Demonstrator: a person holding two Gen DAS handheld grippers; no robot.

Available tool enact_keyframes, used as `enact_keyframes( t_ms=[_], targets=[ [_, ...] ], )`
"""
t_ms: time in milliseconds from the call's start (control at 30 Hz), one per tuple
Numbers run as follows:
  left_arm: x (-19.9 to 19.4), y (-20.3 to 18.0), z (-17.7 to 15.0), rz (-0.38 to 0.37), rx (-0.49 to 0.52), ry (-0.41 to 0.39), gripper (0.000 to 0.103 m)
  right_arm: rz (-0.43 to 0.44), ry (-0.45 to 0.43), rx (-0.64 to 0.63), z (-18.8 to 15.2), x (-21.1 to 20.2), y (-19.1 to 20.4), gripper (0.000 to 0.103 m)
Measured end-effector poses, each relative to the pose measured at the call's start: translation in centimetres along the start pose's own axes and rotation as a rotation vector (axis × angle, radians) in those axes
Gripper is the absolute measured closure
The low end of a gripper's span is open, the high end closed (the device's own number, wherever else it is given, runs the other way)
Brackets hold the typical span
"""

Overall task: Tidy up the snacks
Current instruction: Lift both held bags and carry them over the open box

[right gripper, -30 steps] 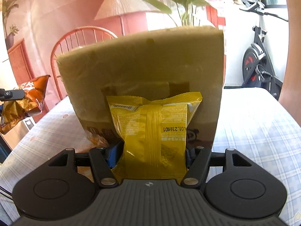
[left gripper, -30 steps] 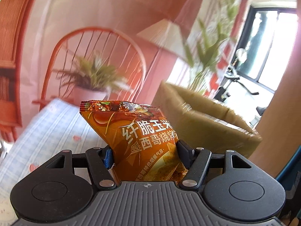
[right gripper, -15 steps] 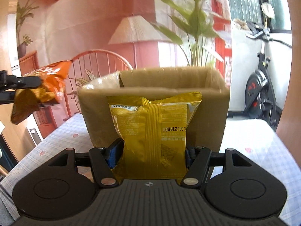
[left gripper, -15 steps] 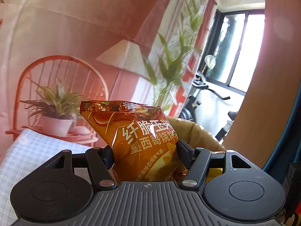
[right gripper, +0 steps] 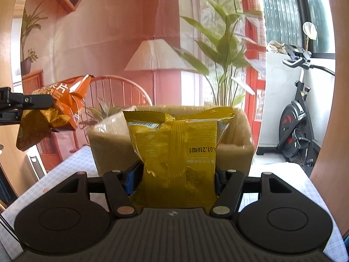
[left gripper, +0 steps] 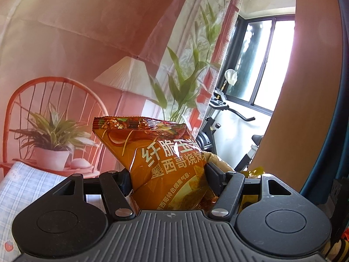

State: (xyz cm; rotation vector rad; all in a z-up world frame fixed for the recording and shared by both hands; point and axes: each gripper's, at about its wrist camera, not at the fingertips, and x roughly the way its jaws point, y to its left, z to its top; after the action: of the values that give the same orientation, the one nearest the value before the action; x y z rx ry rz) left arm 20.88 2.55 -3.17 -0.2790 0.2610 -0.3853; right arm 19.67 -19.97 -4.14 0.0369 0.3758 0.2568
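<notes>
Desk (right gripper: 283, 174) w/ pale checked cloth carries the open brown cardboard box (right gripper: 235, 152). My right hand-held gripper (right gripper: 174, 174) clamps a yellow foil snack bag (right gripper: 174, 148) in front of the box; my left hand-held gripper (left gripper: 168, 174) clamps an orange foil chip bag (left gripper: 157, 152), held in the air.

Yellow snack bag (right gripper: 176, 152) in right claw (right gripper: 174, 176)

Glossy crinkled foil orange snack bag (left gripper: 165, 163) and yellow snack bag (right gripper: 176, 152); matt cardboard box (right gripper: 235, 150); checked cloth tablecloth (right gripper: 72, 166).
</notes>
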Motion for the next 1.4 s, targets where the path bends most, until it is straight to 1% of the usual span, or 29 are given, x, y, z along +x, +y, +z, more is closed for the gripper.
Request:
enact_keyframes(
  t_ms=[333, 500, 733, 900, 967, 1133, 1233, 1400],
  targets=[
    [2.0, -1.0, 1.7, -0.036, 0.039, 0.000, 0.034, 0.007, -0.056, -0.015, 4.0, 0.5, -0.7, 0.038],
    [3.5, -1.3, 2.4, -0.052, 0.046, 0.020, 0.034, 0.010, -0.059, -0.029, 5.6, 1.4, -1.2, 0.038],
    [5.9, -1.4, 4.6, -0.068, 0.024, 0.029, 0.034, 0.011, -0.060, -0.024, 8.2, 3.4, -2.8, 0.038],
    [8.1, -1.3, 5.5, -0.031, 0.056, 0.061, 0.034, 0.004, -0.054, -0.002, 10.1, 5.7, -4.0, 0.038],
    [9.1, -1.1, 5.6, -0.025, 0.062, 0.084, 0.034, 0.002, -0.048, 0.000, 10.5, 6.7, -4.3, 0.038],
    [12.0, -1.4, 5.1, -0.004, 0.137, 0.158, 0.034, 0.000, -0.009, -0.009, 10.6, 9.5, -4.5, 0.038],
    [13.8, -1.3, 4.5, -0.011, 0.137, 0.211, 0.034, -0.005, 0.013, -0.009, 10.1, 10.9, -4.6, 0.038],
    [16.7, -1.0, 3.2, 0.013, 0.164, 0.320, 0.034, -0.014, 0.047, -0.006, 8.9, 12.4, -5.2, 0.039]
  ],
)
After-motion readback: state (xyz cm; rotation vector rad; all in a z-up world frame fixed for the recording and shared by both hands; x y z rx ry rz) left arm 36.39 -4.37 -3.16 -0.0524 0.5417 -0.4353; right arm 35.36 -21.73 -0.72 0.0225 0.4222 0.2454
